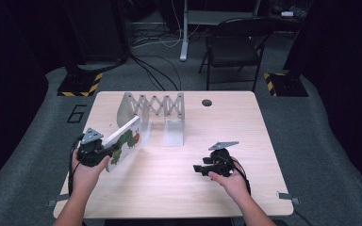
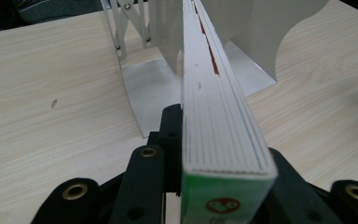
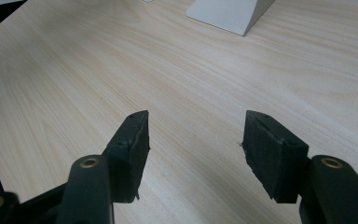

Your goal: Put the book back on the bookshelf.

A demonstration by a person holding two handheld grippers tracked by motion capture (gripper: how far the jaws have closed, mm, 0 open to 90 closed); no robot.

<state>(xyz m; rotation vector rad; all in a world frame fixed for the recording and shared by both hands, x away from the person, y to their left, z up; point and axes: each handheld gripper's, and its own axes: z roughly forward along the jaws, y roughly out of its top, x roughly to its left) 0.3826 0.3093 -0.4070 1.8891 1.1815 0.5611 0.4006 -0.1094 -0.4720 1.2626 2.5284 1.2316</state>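
High view: left gripper (image 1: 104, 153) clamped on a thick white board book with a green caterpillar cover (image 1: 128, 139), raised over the pale wood-grain table (image 1: 179, 188) beside a white expandable metal book rack (image 1: 155, 110). Right gripper (image 1: 199, 168) empty, jaws apart. Grey carpet, black folding chair (image 1: 233, 47) behind.

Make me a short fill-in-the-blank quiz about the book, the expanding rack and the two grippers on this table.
1. The left gripper is shut on the ____.
2. The book is held on edge, its far end toward the metal ____.
3. The right gripper has its fingers ____, with nothing between them.
4. Below the right gripper lies the bare wooden ____.

Missing words: book; rack; open; table
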